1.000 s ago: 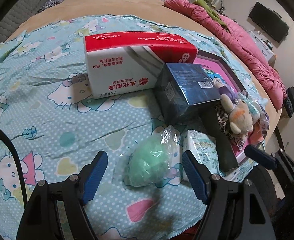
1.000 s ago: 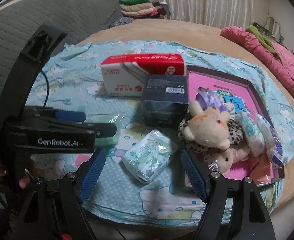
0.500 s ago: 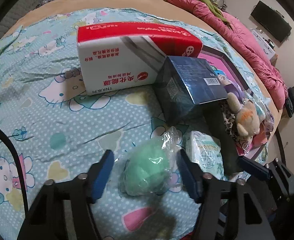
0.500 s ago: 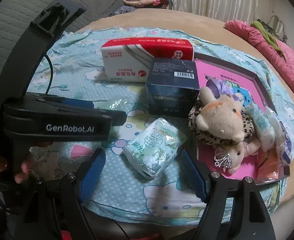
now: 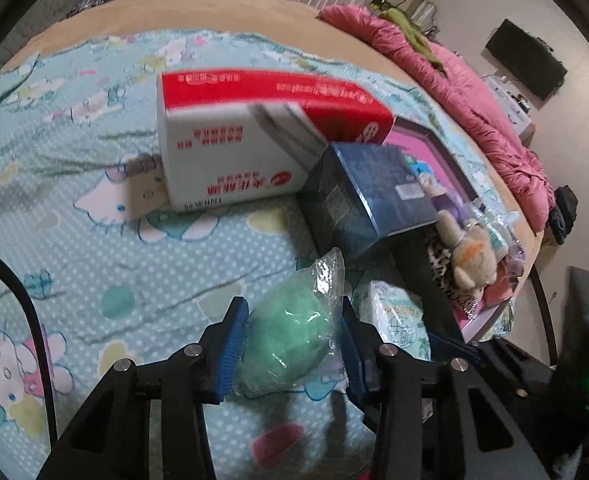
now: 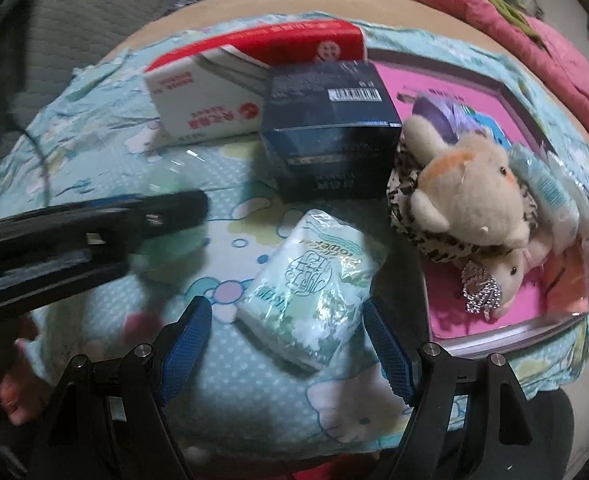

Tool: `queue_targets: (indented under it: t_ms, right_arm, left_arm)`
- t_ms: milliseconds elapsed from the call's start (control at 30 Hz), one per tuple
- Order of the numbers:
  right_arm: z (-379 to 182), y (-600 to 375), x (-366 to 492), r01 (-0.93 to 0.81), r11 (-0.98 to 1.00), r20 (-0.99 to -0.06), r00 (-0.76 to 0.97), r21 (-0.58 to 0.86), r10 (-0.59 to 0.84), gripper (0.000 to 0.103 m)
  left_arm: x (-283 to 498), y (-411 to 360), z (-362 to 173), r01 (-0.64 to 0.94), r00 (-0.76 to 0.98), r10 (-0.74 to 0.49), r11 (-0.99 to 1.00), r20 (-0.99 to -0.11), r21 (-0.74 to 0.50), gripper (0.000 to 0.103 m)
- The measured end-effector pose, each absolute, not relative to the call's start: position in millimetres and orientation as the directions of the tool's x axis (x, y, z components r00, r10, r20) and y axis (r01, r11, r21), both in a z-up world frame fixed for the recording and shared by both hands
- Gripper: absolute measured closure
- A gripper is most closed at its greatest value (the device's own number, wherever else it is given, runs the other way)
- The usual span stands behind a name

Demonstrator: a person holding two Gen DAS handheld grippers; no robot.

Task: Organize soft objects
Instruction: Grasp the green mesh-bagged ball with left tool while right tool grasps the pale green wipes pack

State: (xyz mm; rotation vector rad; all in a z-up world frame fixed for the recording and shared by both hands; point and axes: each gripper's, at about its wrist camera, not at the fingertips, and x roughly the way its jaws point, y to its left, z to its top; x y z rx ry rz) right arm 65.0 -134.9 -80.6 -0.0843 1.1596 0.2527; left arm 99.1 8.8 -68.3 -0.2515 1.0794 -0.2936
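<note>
A green soft ball in a clear plastic wrapper (image 5: 290, 332) lies on the blue cartoon bedsheet (image 5: 94, 240). My left gripper (image 5: 292, 344) is closing on it, and both blue pads touch the wrapper's sides. In the right wrist view a white-green tissue pack (image 6: 314, 280) lies between the fingers of my right gripper (image 6: 286, 344), which stands open with both pads clear of the pack. A beige plush toy (image 6: 466, 196) on leopard-print cloth rests in the pink tray (image 6: 514, 92) at the right, with small wrapped packs beside it.
A red-and-white carton (image 5: 246, 140) and a dark blue box (image 5: 366, 192) stand behind the soft items. A pink quilt (image 5: 474, 92) lies along the bed's far right. The tray's front rim (image 6: 506, 332) is close to my right finger. A person's fingers (image 6: 14, 396) show at lower left.
The left jaws have narrowed from wide apart until they touch the green ball's wrapper. My right gripper has come down and closer over the tissue pack, still equally wide.
</note>
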Motion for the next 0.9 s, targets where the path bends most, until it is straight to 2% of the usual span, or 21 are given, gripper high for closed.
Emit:
queue_targets:
  t_ms: [167, 267, 433, 633, 900]
  right_arm:
    - [-87, -127, 78, -0.206, 0.977, -0.914, 0.385, 0.048, 0.126, 0.024]
    - [-88, -122, 86, -0.204, 0.978, -0.911, 0.396, 0.037, 0.117, 0.034]
    - [-92, -119, 97, -0.243, 0.97, -0.904, 0.415, -0.002, 0.102, 0.044]
    - [-96, -112, 94, -0.336, 0.94, -0.887, 0.448, -0.054, 0.109, 0.047]
    - [-83, -134, 91, -0.357, 0.928, -0.86, 0.435, 0.108, 0.267, 0.05]
  left_arm:
    - [99, 20, -64, 0.114, 0.454, -0.371, 0.926, -0.81, -0.36, 0.059]
    - [98, 25, -63, 0.115, 0.457, -0.377, 0.923, -0.805, -0.367, 0.059]
    - [98, 30, -62, 0.108, 0.471, -0.382, 0.919, -0.795, -0.378, 0.059]
    - [95, 29, -59, 0.107, 0.484, -0.364, 0.927, -0.795, -0.359, 0.059]
    - [84, 20, -46, 0.114, 0.518, -0.327, 0.942, -0.791, -0.315, 0.059]
